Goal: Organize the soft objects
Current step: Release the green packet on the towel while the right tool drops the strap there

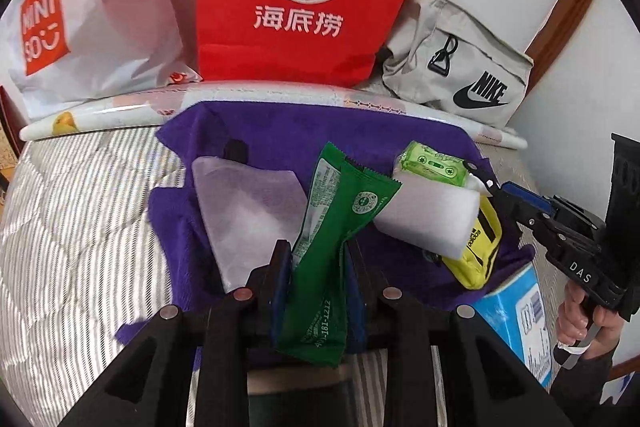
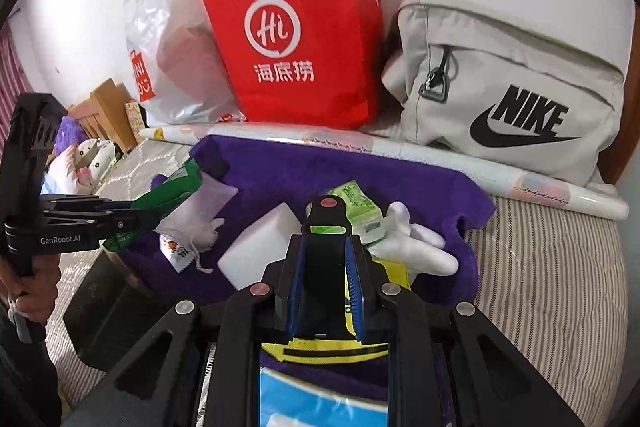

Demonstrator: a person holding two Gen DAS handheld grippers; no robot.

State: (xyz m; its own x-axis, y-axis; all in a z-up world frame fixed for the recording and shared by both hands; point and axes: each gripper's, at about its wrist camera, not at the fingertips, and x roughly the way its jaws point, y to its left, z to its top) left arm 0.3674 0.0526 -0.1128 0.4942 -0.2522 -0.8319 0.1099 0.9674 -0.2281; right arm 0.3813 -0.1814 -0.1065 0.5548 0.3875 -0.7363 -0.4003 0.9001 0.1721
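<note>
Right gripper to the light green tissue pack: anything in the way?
Nothing visible. The right gripper has its fingers right at the edge of the light green tissue pack, which lies on top of the white foam block, uncovered.

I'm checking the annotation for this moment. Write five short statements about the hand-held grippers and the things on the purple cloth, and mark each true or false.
1. The left hand-held gripper is shut on the green sachet. True.
2. The red paper bag lies flat on the purple cloth. False: it stands upright behind the cloth, against the wall.
3. The grey Nike bag sits to the right of the red paper bag. True.
4. The right hand-held gripper holds the white foam block. False: its jaws are shut on a black strap-like piece, and the block lies on the cloth.
5. The yellow pouch is inside the red bag. False: it lies on the cloth beside the foam block.
</note>
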